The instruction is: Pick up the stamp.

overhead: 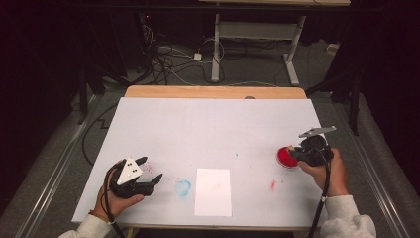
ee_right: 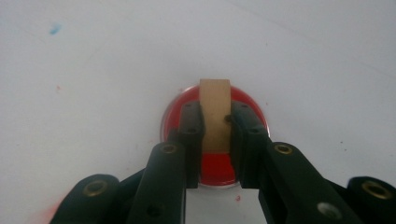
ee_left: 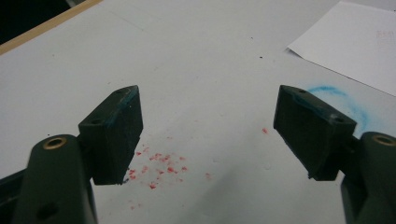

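here the right gripper (ee_right: 215, 126) clenches a tan wooden stamp (ee_right: 215, 112) over the red ink pad (ee_right: 215, 170); well left of it, the left gripper (ee_left: 208, 135) rests released.

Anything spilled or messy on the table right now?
Yes. The white table is stained: red specks under the left hand-held gripper, a blue ring smear beside the paper, and a red smudge near the red ink pad. Nothing looks tipped.

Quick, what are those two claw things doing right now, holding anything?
Left gripper: open, fingers wide apart, nothing between them.
Right gripper: shut on a tan wooden stamp, held over the red ink pad.
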